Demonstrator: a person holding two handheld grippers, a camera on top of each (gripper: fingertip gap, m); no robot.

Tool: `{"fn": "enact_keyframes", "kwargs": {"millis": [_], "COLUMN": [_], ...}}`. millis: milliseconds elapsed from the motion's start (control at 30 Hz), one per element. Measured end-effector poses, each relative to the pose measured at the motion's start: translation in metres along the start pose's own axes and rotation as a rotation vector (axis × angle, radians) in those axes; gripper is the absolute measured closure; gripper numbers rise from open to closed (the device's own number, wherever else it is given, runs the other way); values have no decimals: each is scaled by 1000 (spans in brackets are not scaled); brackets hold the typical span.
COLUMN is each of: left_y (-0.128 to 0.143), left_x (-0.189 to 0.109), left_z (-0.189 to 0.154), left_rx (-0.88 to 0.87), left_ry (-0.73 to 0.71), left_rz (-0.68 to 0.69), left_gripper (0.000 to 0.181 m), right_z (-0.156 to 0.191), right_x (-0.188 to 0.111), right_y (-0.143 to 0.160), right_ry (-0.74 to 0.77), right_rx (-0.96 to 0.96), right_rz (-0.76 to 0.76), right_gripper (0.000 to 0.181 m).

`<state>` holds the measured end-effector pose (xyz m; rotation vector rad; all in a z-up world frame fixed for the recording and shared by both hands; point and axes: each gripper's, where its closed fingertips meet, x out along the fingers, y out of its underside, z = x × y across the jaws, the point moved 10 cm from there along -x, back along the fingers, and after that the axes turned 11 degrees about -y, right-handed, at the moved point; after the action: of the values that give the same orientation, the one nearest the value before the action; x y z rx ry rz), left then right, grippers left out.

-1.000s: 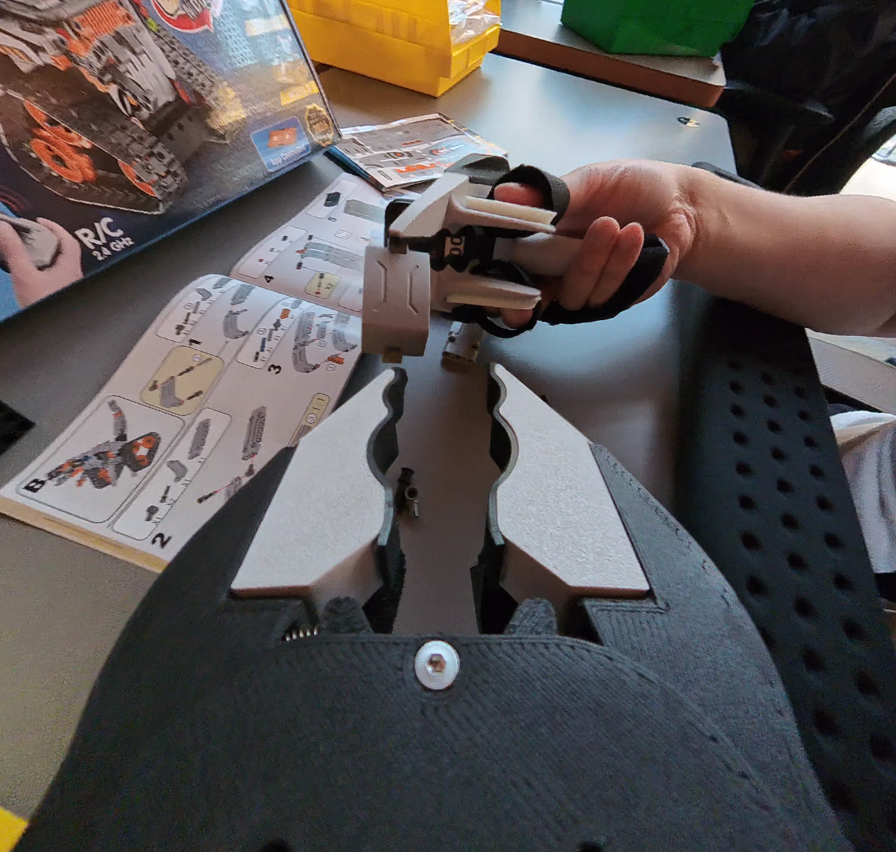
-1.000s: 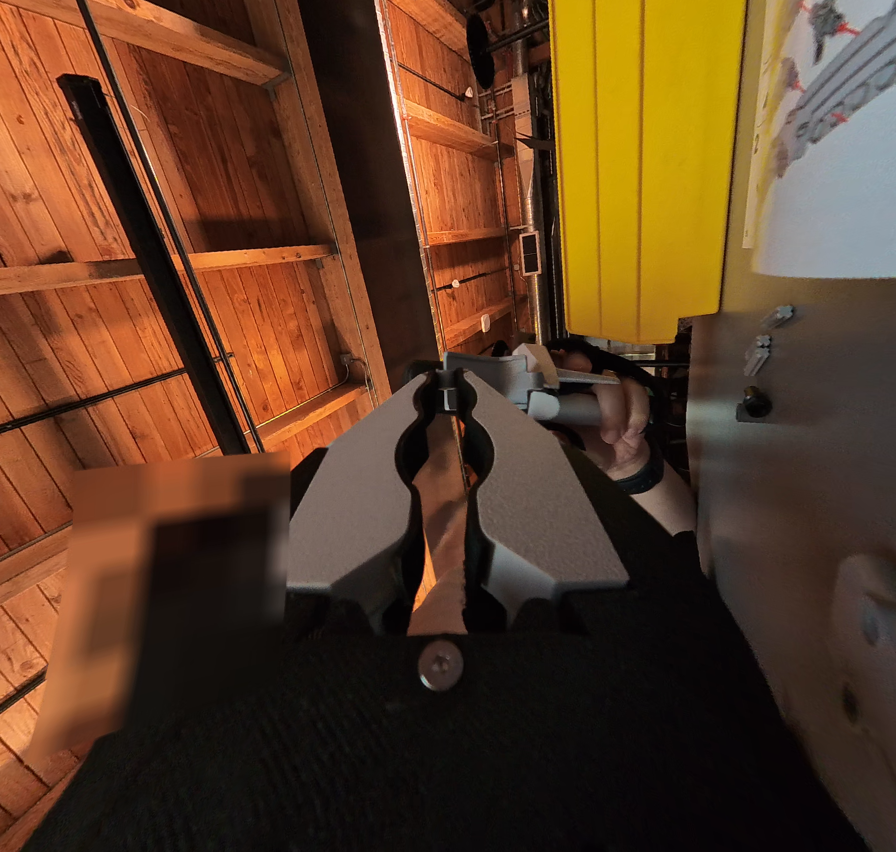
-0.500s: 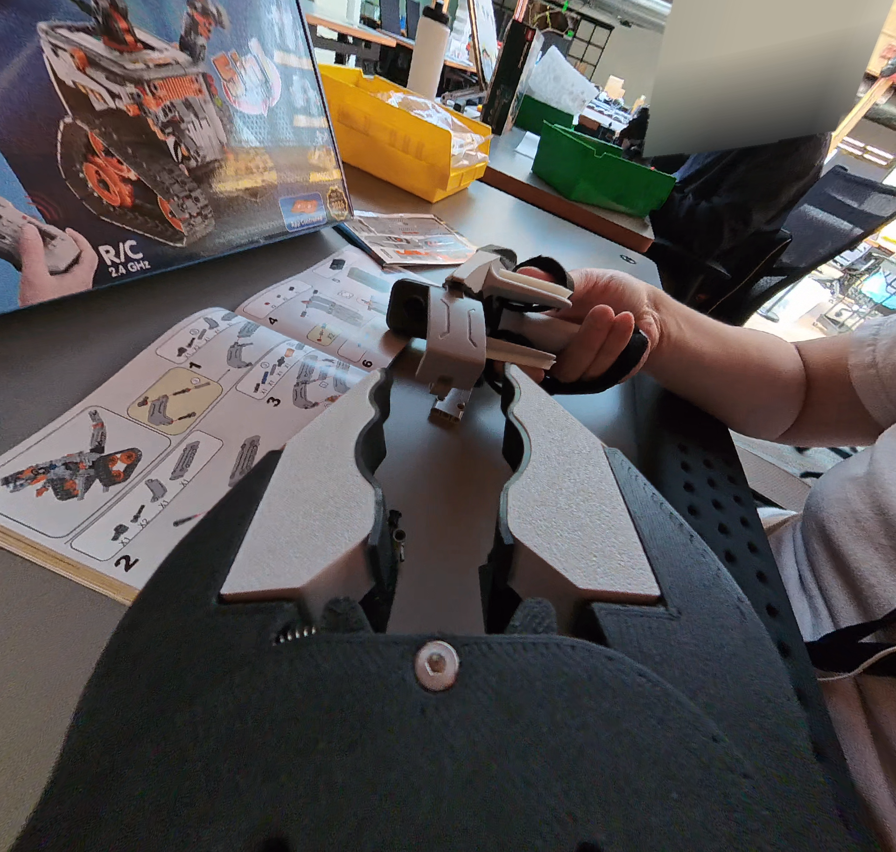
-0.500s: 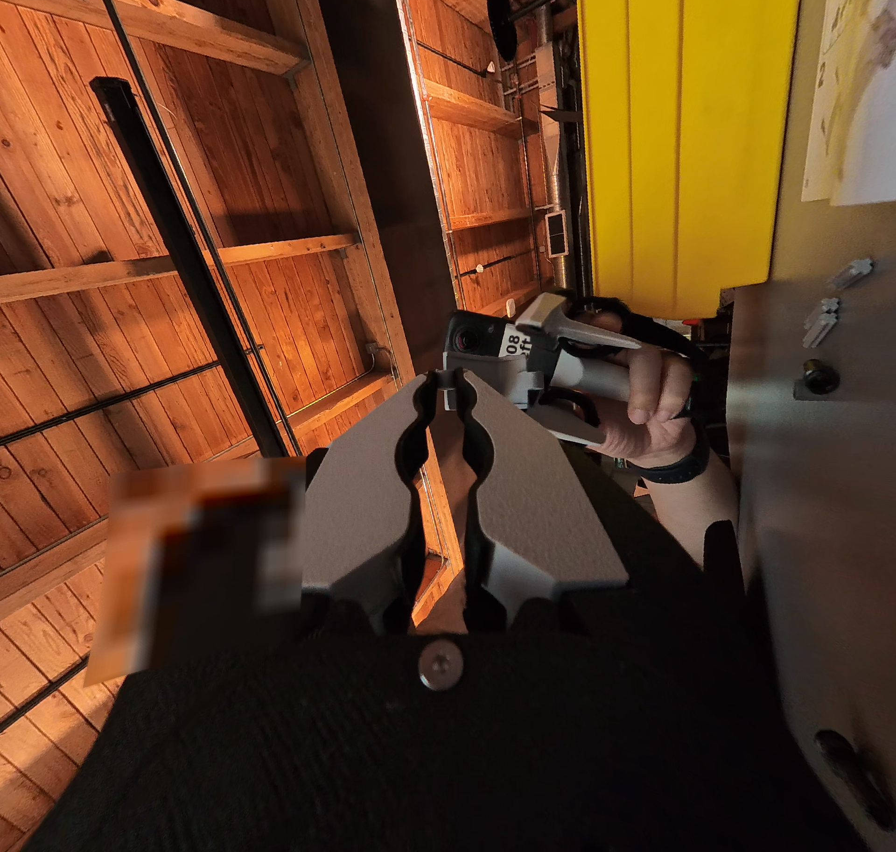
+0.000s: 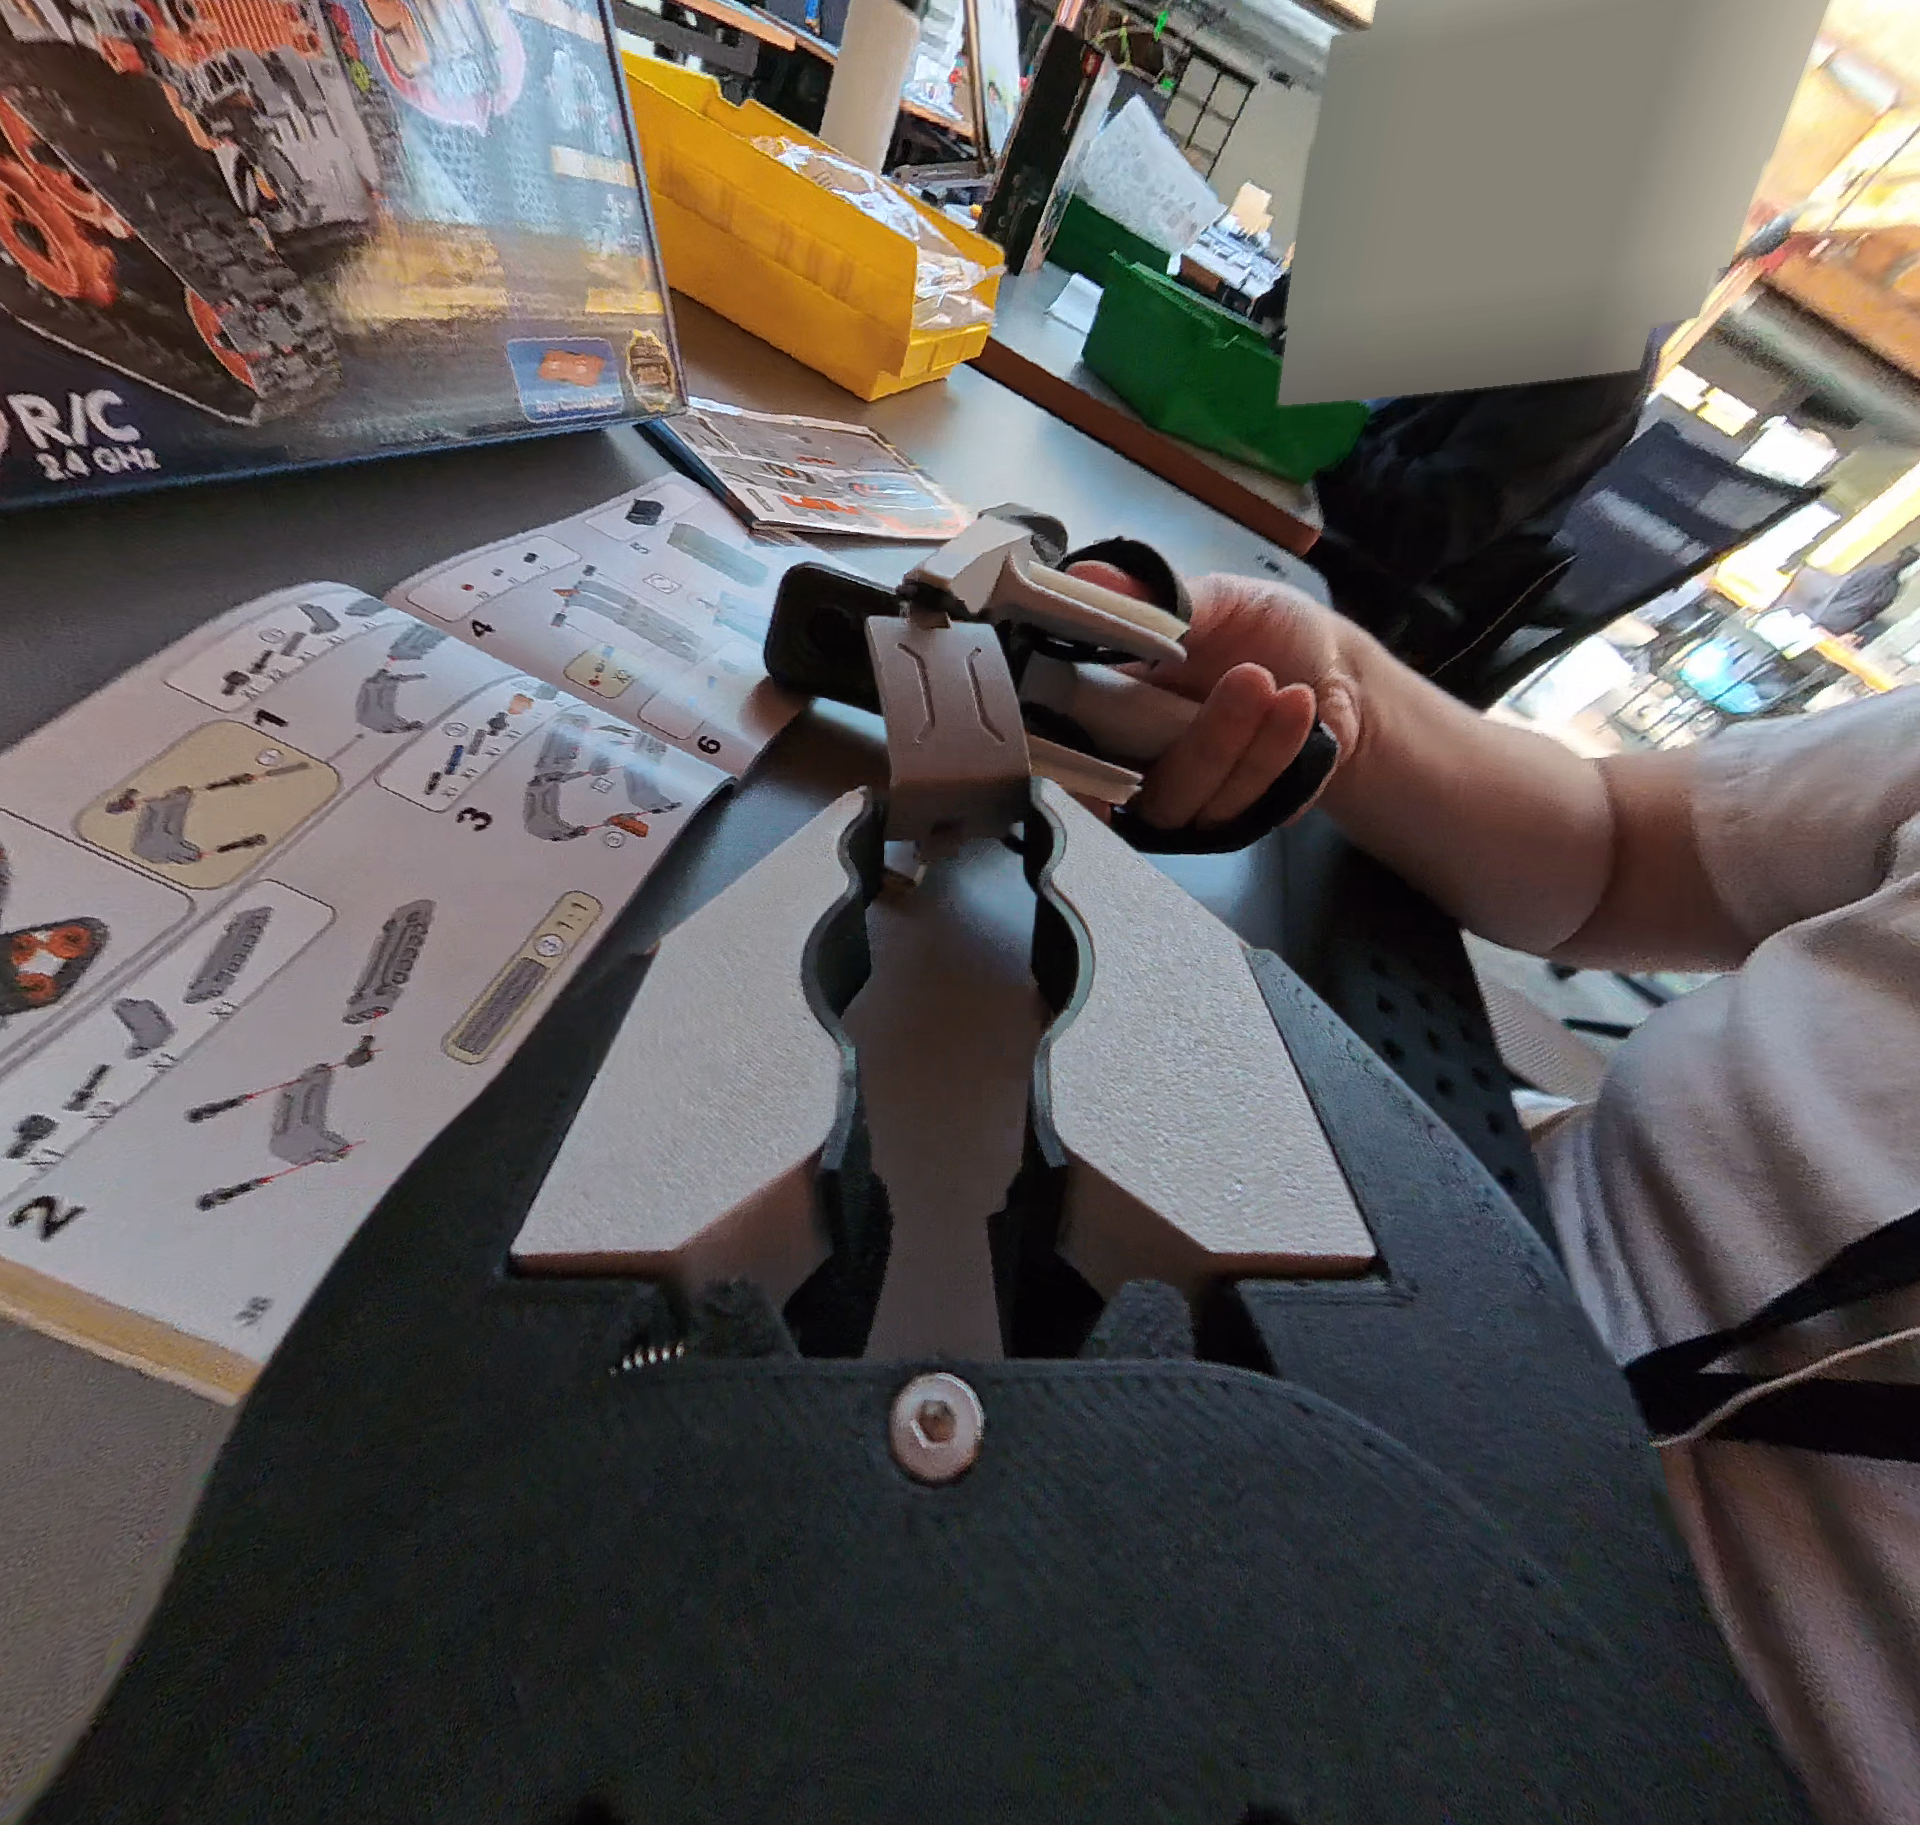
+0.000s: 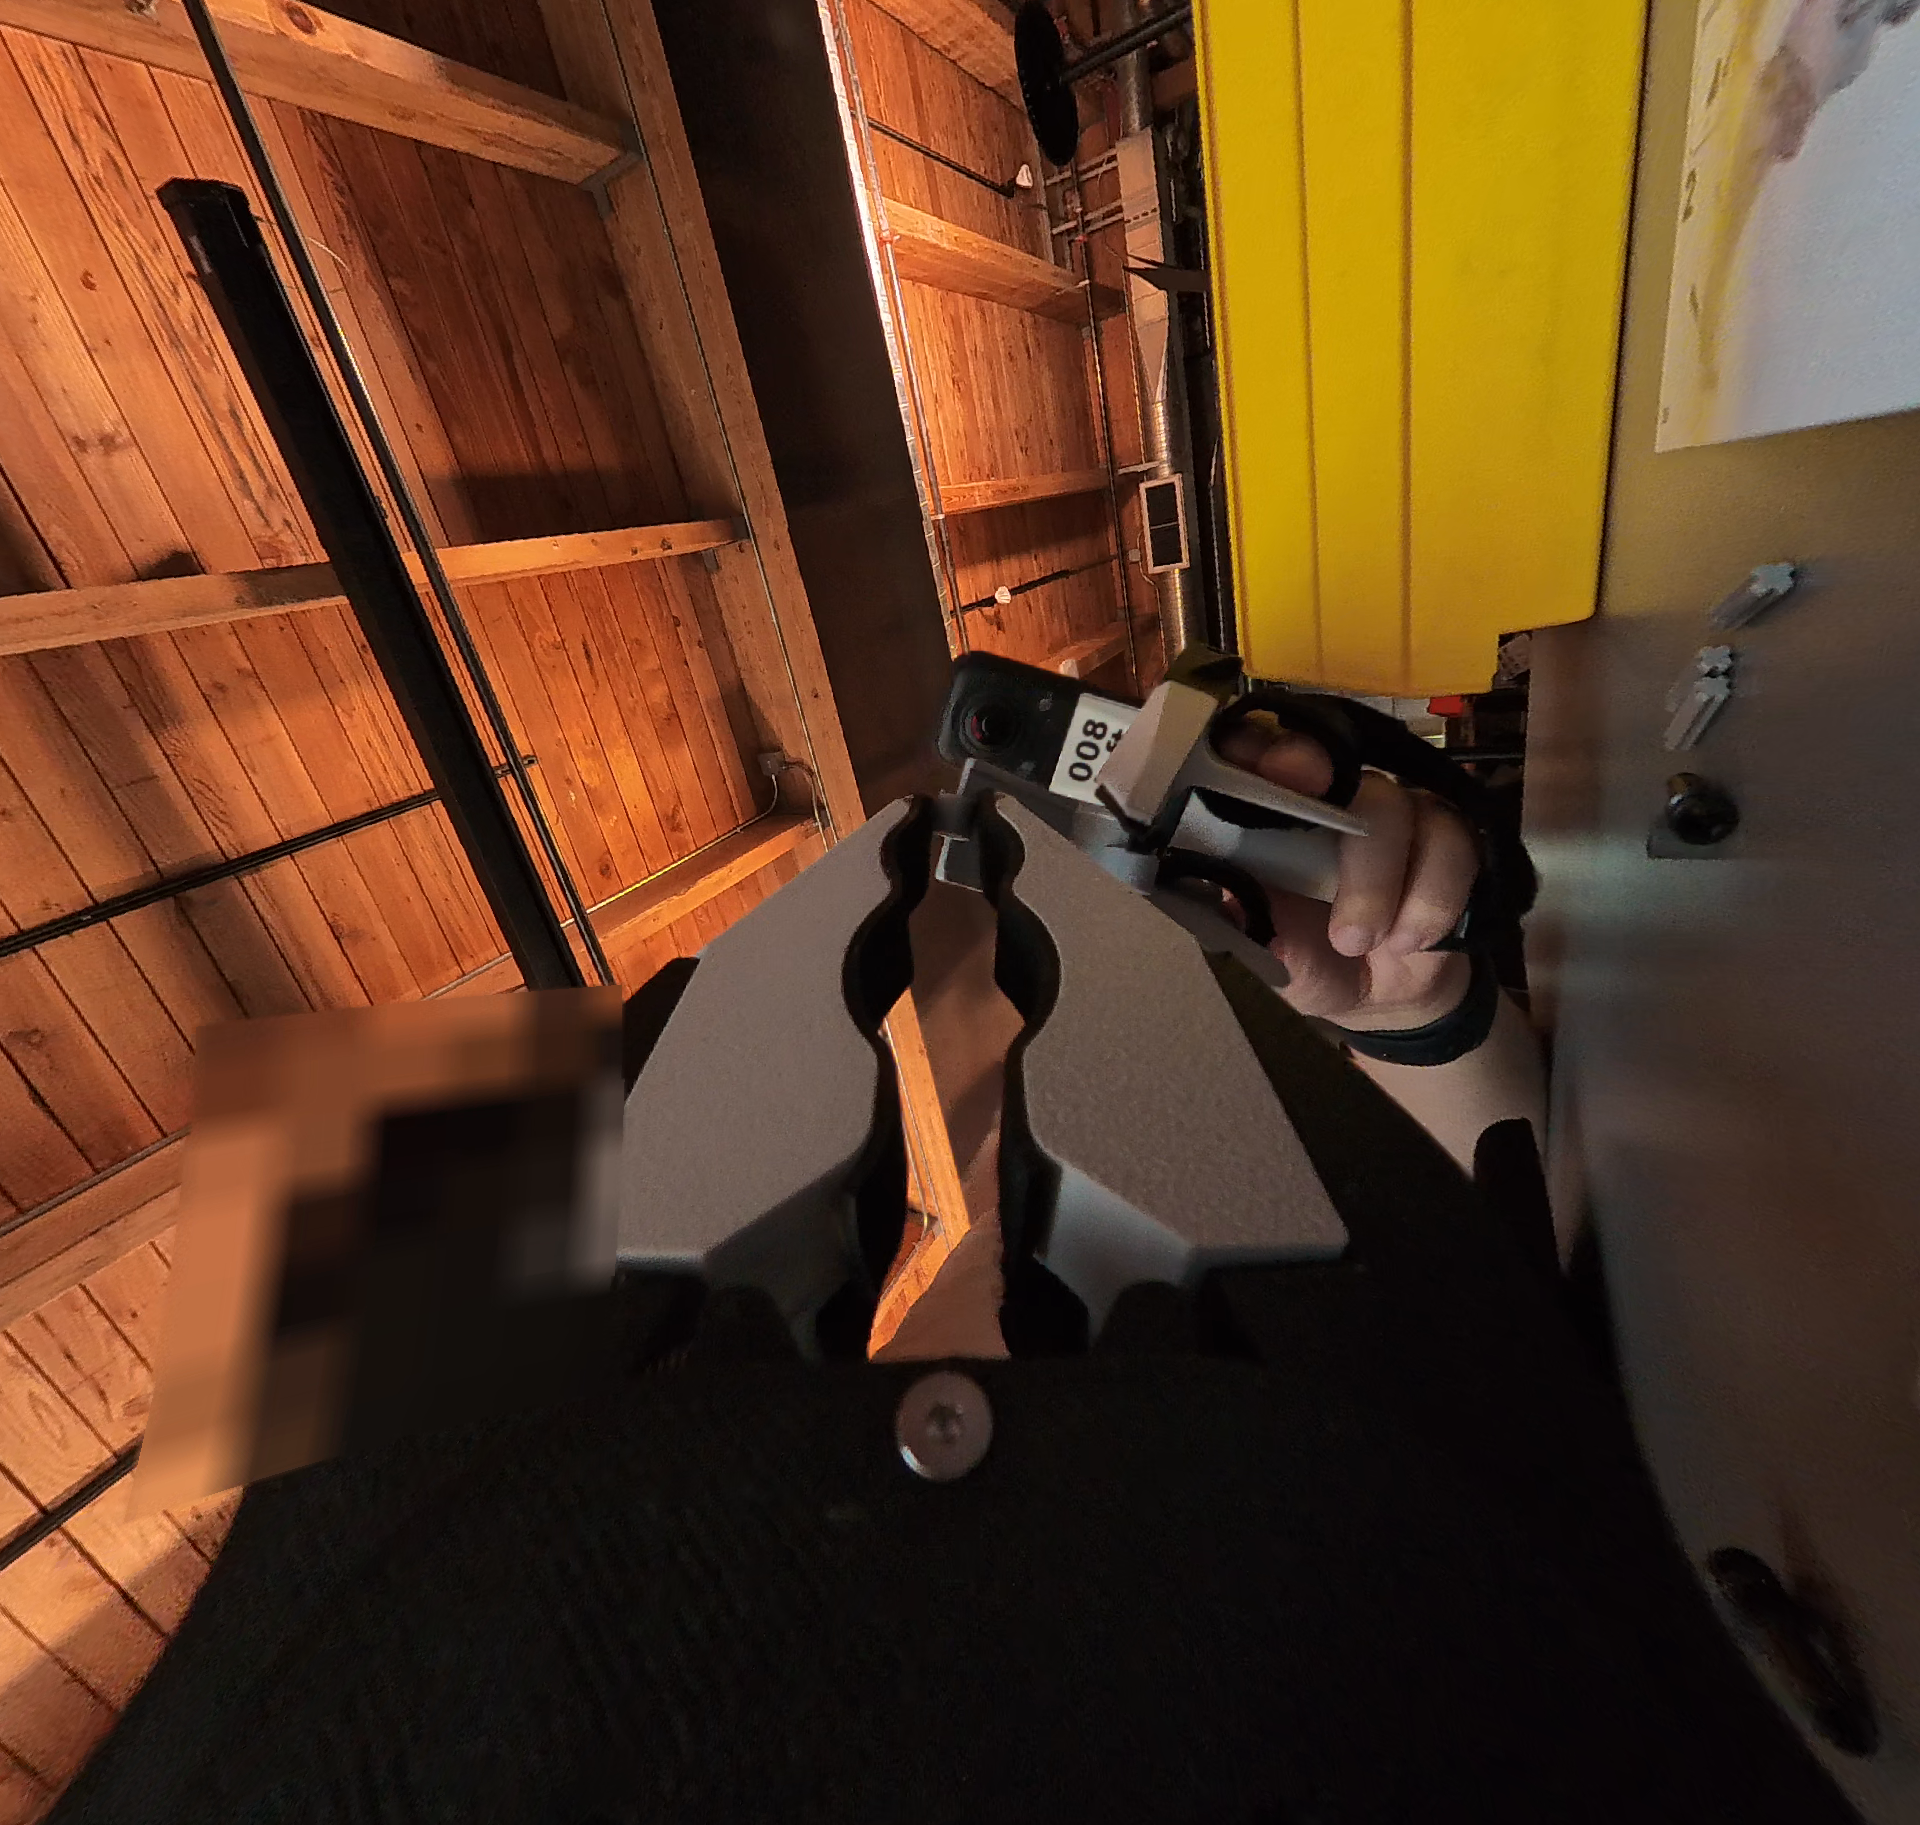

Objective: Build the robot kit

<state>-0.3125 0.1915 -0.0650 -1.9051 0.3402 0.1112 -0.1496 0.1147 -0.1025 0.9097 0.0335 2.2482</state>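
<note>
I am holding my left gripper (image 5: 951, 830) with jaws apart and empty just beside the open white paper instruction booklet (image 5: 312, 840), while my right gripper (image 6: 961, 819), above that booklet's edge, is pinching 1 small grey plastic block piece (image 6: 958, 856) by its tips alone, so I judge it could twist loose and drop.

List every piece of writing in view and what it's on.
I won't quote the wording; these things bear it:
Toy box: large print and badges.
Open instruction booklet: step numerals, tiny part counts.
Folded leaflet: too small to read.
White sticker on the black camera: printed digits.
</note>
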Motion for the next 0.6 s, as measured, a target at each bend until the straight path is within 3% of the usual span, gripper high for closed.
{"fn": "enact_keyframes", "kwargs": {"millis": [133,300,433,500,600], "left_y": [3,7,8,9,8], "left_x": [2,7,7,7,5], "left_z": [6,4,5,6,8], "left_rx": [-167,-191,-208,-226,-237], "left_ry": [95,121,133,133,127], "left_rz": [2,36,50,58,78], "left_gripper": [157,157,157,157,157], "right_z": [0,13,31,45,56], "right_x": [-1,4,8,14,12], "right_y": [-3,-3,-1,5,22], "right_ry": [92,354,635,702,878], "right_rx": [-79,-338,-685,-956,-1377], "right_rz": [40,242,416,610,942], "right_gripper": [160,138,121,129,125]}}
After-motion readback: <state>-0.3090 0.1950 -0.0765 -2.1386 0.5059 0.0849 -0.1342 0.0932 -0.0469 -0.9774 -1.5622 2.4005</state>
